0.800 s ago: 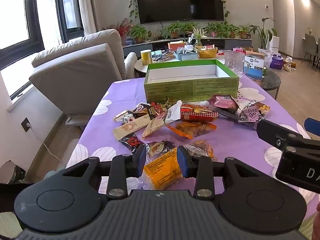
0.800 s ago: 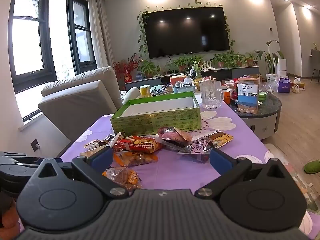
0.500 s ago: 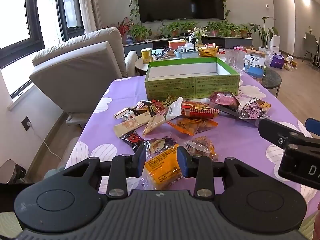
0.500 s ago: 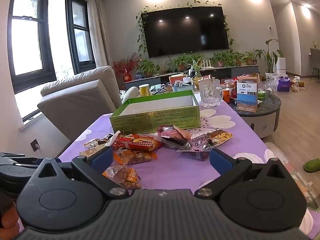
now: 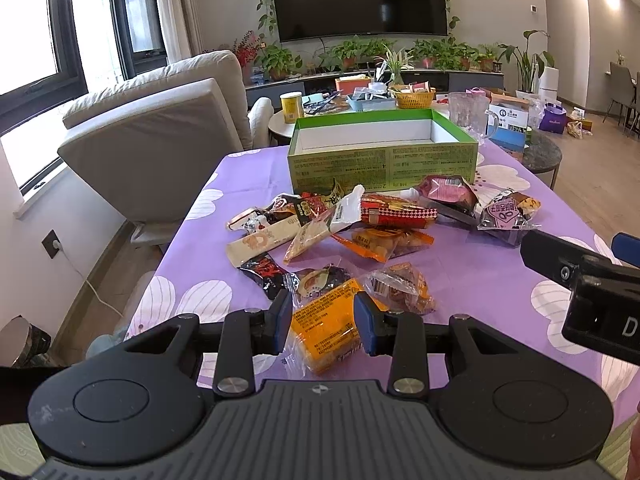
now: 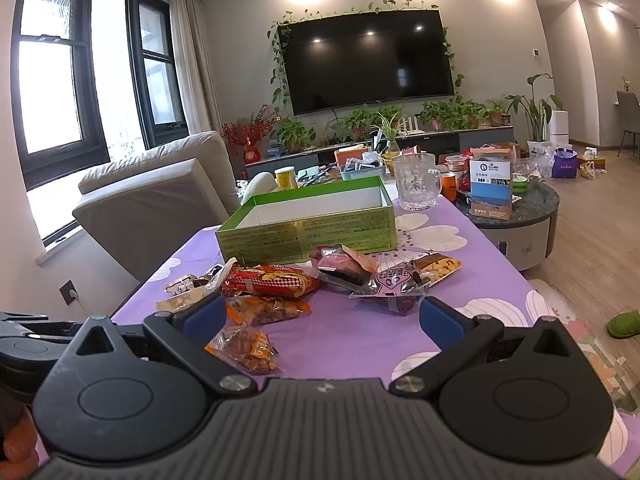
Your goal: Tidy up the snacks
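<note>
- My left gripper (image 5: pixel 322 326) tips downward toward the near edge of the bench (image 5: pixel 472 280); its blue pads clamp an orange snack packet (image 5: pixel 326 330) from both sides, the packet standing up between them.
- Just beyond that packet lie a clear-wrapped brown snack (image 5: pixel 402 286) on the right and a black-and-red packet (image 5: pixel 266 272) on the left, both flat on the purple flowered cloth.
- My right gripper (image 6: pixel 320 318) is held less steeply, jaws well apart with nothing between the pads; it hovers over bare cloth at the near right of the pile. Its black body shows at the right edge of the left wrist view, beside the left gripper.
- A fingertip (image 6: pixel 16 446) of my hand shows at the lower left corner of the right wrist view.
- The snack pile (image 5: pixel 360 220) spreads across mid-bench: a red checkered packet (image 6: pixel 270 284), an orange bag under it, a pink packet (image 6: pixel 340 262) and a purple-labelled one (image 6: pixel 394 282) to the right.
- Behind the pile stands the green box (image 5: pixel 382 160), open, its white interior bare where visible.
- A glass mug (image 6: pixel 416 182) stands by the box's far right corner.
</note>
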Demonstrator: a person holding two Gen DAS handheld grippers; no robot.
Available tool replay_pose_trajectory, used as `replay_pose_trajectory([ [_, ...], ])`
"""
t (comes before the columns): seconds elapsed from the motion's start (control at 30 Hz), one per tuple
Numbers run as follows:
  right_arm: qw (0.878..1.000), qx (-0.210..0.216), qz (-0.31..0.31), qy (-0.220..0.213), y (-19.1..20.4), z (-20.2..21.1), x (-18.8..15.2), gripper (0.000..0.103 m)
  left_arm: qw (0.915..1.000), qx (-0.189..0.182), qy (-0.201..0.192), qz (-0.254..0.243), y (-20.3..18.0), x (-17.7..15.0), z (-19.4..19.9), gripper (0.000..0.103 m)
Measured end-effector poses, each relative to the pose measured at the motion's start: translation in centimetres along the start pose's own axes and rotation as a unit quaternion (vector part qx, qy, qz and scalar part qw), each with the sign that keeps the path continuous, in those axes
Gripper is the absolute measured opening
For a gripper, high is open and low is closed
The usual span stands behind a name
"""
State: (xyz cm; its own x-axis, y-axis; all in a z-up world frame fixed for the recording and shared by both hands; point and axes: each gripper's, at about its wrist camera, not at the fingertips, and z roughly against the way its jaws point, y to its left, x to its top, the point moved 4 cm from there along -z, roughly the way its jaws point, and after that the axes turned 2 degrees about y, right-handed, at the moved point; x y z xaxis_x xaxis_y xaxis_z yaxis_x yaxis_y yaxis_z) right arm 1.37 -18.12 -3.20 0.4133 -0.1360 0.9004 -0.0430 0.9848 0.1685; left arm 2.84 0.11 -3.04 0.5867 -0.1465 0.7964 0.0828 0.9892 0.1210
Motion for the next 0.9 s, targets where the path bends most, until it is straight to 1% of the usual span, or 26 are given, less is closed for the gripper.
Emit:
replay_pose_trajectory([
  [0.4, 1.0, -0.005, -0.006, -0.001, -0.4, 0.1, -0.3, 0.059, 1.0, -0.002, 0.005, 0.005, 0.1, -0.2, -0.2, 0.033],
  [0.53, 1.0, -0.005, -0.006, -0.001, -0.4, 0.1, -0.3, 0.059, 0.9999, -0.011, 0.009, 0.009, 0.4, -0.1, -0.3, 0.033],
  [0.57, 1.0, -0.006, -0.006, -0.001, -0.5, 0.1, -0.3, 0.059, 0.9998, -0.013, 0.009, 0.011, 0.6, 0.0, -0.3, 0.033],
  [0.7, 1.0, -0.006, -0.006, -0.001, -0.4, 0.1, -0.3, 0.059, 0.9999, 0.0, -0.006, 0.01, 1.3, 0.3, -0.1, 0.033],
  [0.9, 1.0, -0.005, -0.003, -0.002, -0.5, 0.2, -0.3, 0.059, 0.9995, 0.0, -0.007, 0.029, 3.0, 0.8, -0.1, 0.033],
])
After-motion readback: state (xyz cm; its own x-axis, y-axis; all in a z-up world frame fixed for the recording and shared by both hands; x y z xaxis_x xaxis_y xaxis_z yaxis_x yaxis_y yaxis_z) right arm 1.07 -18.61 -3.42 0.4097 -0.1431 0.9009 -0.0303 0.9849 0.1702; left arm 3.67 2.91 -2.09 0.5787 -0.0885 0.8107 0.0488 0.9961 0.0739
